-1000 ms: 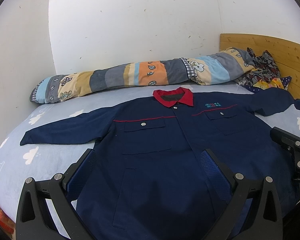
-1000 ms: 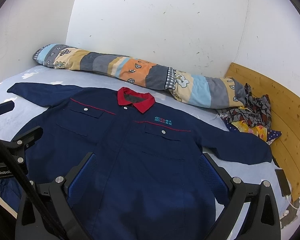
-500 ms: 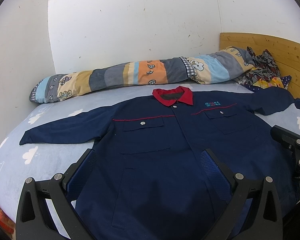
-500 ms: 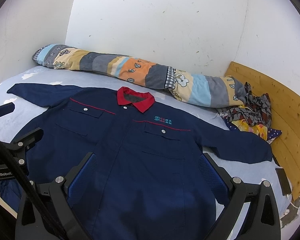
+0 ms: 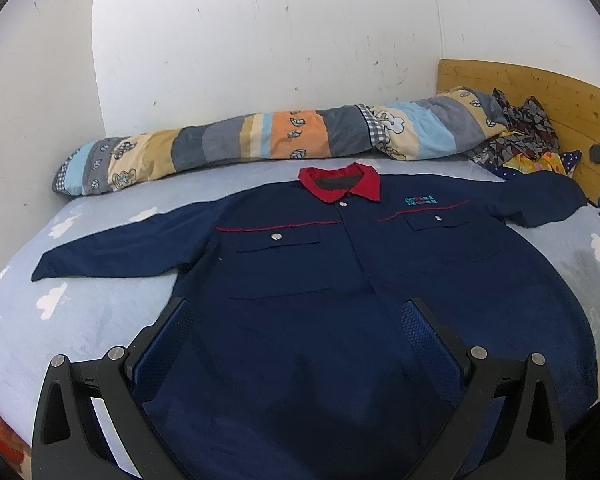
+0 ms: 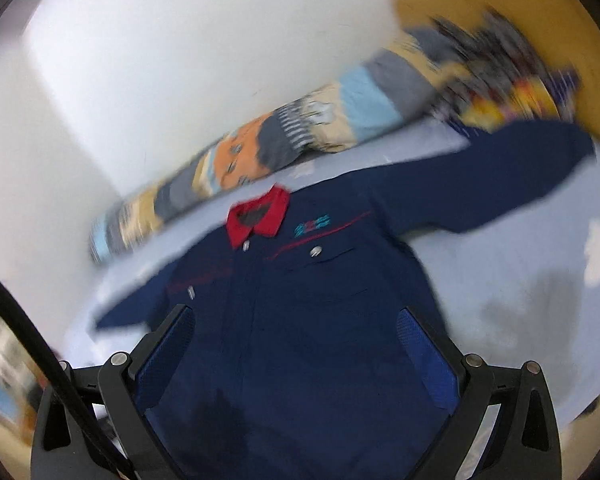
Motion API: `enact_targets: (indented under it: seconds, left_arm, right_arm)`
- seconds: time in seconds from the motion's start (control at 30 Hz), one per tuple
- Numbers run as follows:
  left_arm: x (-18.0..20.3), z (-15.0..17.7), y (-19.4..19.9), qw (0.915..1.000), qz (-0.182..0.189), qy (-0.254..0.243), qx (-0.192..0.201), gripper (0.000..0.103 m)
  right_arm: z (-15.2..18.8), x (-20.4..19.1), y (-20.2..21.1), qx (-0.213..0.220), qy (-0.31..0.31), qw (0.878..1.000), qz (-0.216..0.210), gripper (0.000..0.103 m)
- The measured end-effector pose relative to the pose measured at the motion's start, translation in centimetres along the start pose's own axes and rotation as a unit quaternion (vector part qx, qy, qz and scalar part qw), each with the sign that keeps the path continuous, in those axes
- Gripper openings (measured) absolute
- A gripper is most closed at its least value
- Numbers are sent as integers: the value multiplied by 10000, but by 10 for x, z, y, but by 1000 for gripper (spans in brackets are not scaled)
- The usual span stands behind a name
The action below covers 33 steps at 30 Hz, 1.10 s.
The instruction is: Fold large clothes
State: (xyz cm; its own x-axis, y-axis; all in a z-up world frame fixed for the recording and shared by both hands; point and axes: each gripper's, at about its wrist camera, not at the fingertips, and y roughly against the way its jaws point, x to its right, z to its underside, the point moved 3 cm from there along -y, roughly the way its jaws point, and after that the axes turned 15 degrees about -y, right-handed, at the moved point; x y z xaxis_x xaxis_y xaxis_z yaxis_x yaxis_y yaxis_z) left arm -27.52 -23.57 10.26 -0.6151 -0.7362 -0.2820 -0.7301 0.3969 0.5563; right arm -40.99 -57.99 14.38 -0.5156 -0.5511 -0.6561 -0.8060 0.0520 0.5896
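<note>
A navy work jacket [image 5: 340, 280] with a red collar [image 5: 340, 186] lies flat, front up, on the bed with both sleeves spread out. My left gripper [image 5: 296, 312] hangs open above its lower front, nothing between the fingers. The right wrist view is motion-blurred and tilted. It shows the same jacket [image 6: 320, 300] and its red collar [image 6: 260, 218], with my right gripper [image 6: 296, 320] open over the lower front. The right sleeve [image 6: 500, 172] stretches toward the headboard.
A rolled patchwork quilt [image 5: 280, 140] lies along the white wall behind the jacket. Crumpled patterned clothes [image 5: 524, 136] sit by the wooden headboard [image 5: 540, 84] at right. The light blue cloud-print sheet [image 5: 80, 312] shows at left.
The right gripper has swung and tilted fast, blurring its view. It has left the right edge of the left wrist view. The left gripper has barely moved.
</note>
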Motion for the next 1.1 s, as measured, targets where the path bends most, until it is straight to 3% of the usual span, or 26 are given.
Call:
enact_targets:
  seconds: [0.1, 0.23, 0.43, 0.53, 0.6, 0.8, 0.97, 1.03, 1.1]
  left_arm:
    - [5, -2, -6, 9998, 148, 43, -81, 103]
    - [15, -4, -12, 9994, 303, 41, -184, 103]
    - [32, -10, -23, 9985, 454, -132, -290, 103]
    - [38, -13, -28, 9978, 520, -230, -332, 103]
    - [41, -14, -32, 9974, 545, -275, -379, 103]
    - [46, -14, -49, 9953, 707, -207, -625, 103]
    - [51, -12, -61, 9935, 804, -161, -788, 103]
    - [53, -12, -64, 9932, 822, -142, -814, 103]
    - [55, -12, -66, 9925, 866, -151, -846, 103]
  right_arm:
    - [-46, 58, 14, 47, -768, 9969, -190, 103]
    - [-103, 149, 28, 480, -1446, 9882, 180, 103]
    - [-184, 266, 25, 1013, -2504, 9619, 415, 103]
    - [-215, 303, 8, 1177, -2864, 9498, 453, 89]
    - [-231, 320, -6, 1170, -2971, 9459, 575, 78]
    - [-266, 361, -34, 1404, -3289, 9302, 832, 78]
    - [-294, 377, -53, 1506, -3241, 9302, 836, 73]
    - [-299, 383, -61, 1460, -3223, 9315, 843, 66]
    - [-303, 388, -66, 1405, -3098, 9354, 969, 40]
